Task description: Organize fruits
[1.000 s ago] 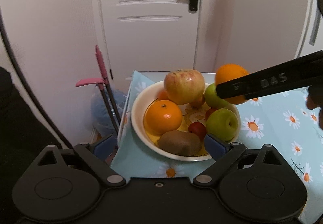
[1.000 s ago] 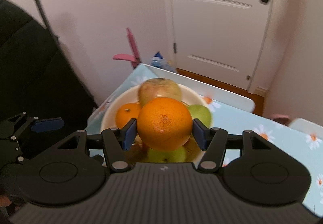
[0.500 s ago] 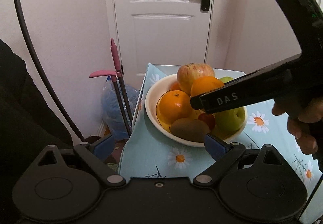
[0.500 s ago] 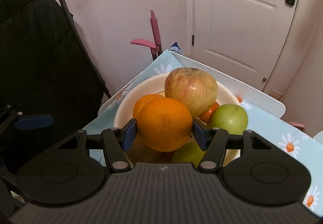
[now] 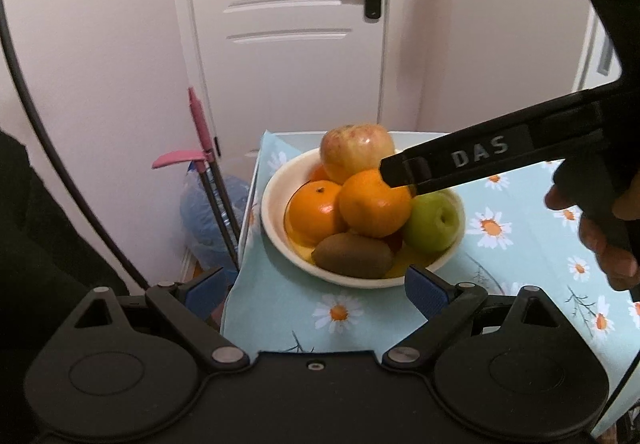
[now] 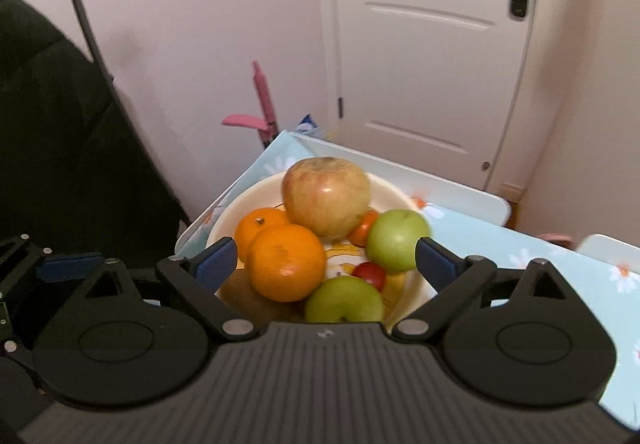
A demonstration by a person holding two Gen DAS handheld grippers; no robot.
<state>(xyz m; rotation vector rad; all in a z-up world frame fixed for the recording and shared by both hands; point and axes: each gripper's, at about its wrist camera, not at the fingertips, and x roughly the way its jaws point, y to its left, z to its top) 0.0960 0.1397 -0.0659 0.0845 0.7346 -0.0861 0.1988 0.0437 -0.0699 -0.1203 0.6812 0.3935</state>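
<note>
A cream bowl (image 5: 276, 228) (image 6: 224, 224) on the daisy tablecloth holds a big red-yellow apple (image 5: 356, 152) (image 6: 326, 196), two oranges, two green apples (image 6: 396, 240), a kiwi (image 5: 352, 256) and a small red fruit (image 6: 370, 274). The orange (image 6: 286, 262) (image 5: 374, 204) that I carried rests in the bowl on the other fruit. My right gripper (image 6: 326, 260) is open around it, jaws apart and clear of it. In the left wrist view its black finger (image 5: 480, 160) reaches over the bowl. My left gripper (image 5: 316, 290) is open and empty, in front of the bowl.
The bowl stands near the table's left corner (image 5: 264, 136). A pink-handled tool (image 5: 200, 132) and a blue bag (image 5: 204, 216) stand on the floor to the left. A white door (image 5: 288, 24) is behind. A black jacket (image 6: 48, 148) is at left.
The right gripper lowered the orange into the bowl and opened, letting it go. The left gripper drew back a little from the bowl.
</note>
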